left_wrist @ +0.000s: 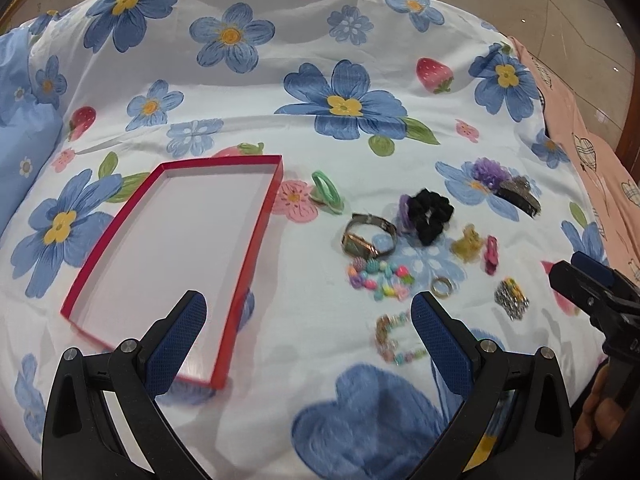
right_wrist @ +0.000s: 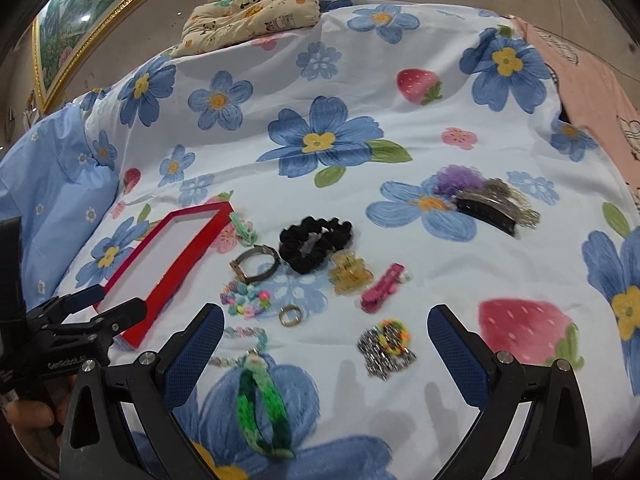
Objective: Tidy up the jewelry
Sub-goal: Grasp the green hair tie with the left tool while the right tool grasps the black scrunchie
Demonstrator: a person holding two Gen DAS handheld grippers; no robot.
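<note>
One marking noted: pale lettering on the black body of the left gripper (right_wrist: 104, 312), seen from the right wrist view, apparently "GenRobot" (trailing characters blurred). No other legible text, number or label on any item.

Premises are assessed as a domestic bedroom. A bed is covered by a white duvet (right_wrist: 400, 208) printed with blue flowers and strawberries. A small panda-print cushion (right_wrist: 256, 8) is placed at its far end, and a pink sheet (right_wrist: 592, 80) is seen along the right edge. A gilt-framed landscape painting (right_wrist: 80, 28) is noted beside the tiled floor (left_wrist: 520, 4).
</note>
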